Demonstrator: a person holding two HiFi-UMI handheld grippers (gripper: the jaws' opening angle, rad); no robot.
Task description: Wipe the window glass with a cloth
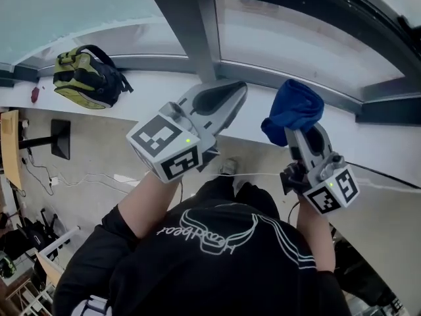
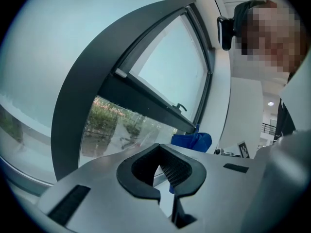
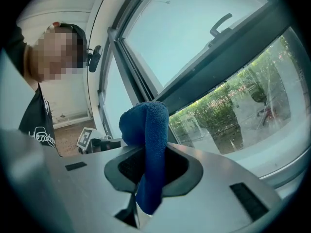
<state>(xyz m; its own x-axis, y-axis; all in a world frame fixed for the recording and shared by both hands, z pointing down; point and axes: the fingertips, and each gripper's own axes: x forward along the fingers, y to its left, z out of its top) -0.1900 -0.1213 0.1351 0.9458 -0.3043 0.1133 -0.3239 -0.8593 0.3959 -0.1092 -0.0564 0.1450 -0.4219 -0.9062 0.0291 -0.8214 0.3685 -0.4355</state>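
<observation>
Right tool (image 3: 148, 176) pinches plush blue cloth (image 3: 145, 123); left tool (image 2: 164, 174) closed, empty.

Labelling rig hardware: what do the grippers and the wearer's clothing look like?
Left gripper and right gripper: grey tapered shells, black-lined jaws, cubes of black-and-white square markers, green lights. The person wears a black top with white line print.

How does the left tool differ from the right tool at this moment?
The right tool is shut on a crumpled blue cloth; the left tool is shut with nothing between its jaws. In the head view the left tool slants up to the right, the right tool up to the left. Both are grey with marker cubes.
</observation>
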